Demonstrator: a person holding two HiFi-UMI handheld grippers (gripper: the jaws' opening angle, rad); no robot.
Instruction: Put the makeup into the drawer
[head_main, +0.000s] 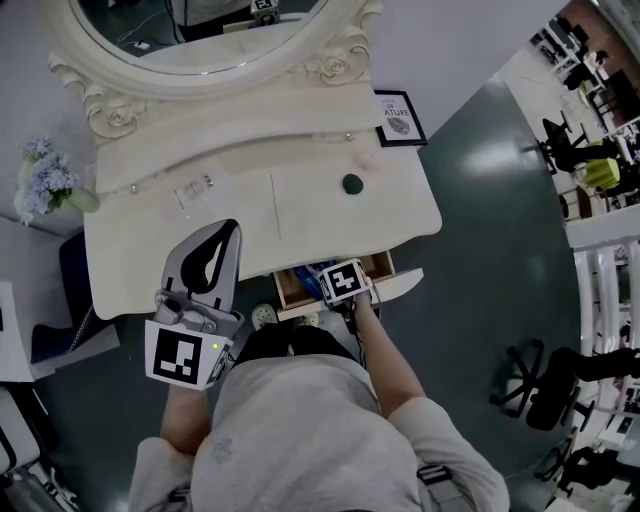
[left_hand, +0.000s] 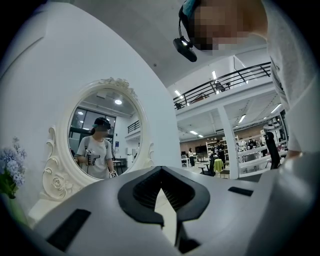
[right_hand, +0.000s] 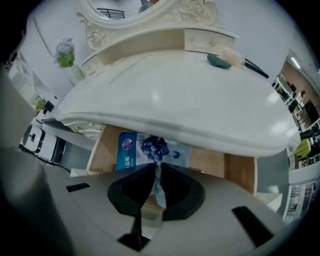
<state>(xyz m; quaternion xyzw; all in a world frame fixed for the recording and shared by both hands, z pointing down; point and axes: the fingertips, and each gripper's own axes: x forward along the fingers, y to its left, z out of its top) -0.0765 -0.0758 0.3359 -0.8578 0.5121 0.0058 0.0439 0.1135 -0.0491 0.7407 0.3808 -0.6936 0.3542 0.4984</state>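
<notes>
The drawer (head_main: 383, 266) under the white vanity table (head_main: 150, 250) stands pulled out, its wooden floor (right_hand: 235, 172) showing. My right gripper (right_hand: 156, 169) points steeply down into it, shut on the edge of a blue makeup sachet (right_hand: 145, 150), which reaches down onto the drawer floor. In the head view that gripper's marker cube (head_main: 345, 281) covers the drawer, with a bit of the blue sachet (head_main: 312, 284) beside it. My left gripper (head_main: 229, 230) is held level over the table's front left, jaws shut with nothing between them (left_hand: 161, 171). A dark green item (head_main: 352, 184) lies on the tabletop.
An oval mirror (head_main: 200, 30) in an ornate white frame stands at the table's back. A framed picture (head_main: 398, 117) leans at the back right, blue flowers (head_main: 45, 180) stand at the left. A small clear item (head_main: 195, 190) lies on the tabletop. An office chair (head_main: 540, 385) stands on the floor at the right.
</notes>
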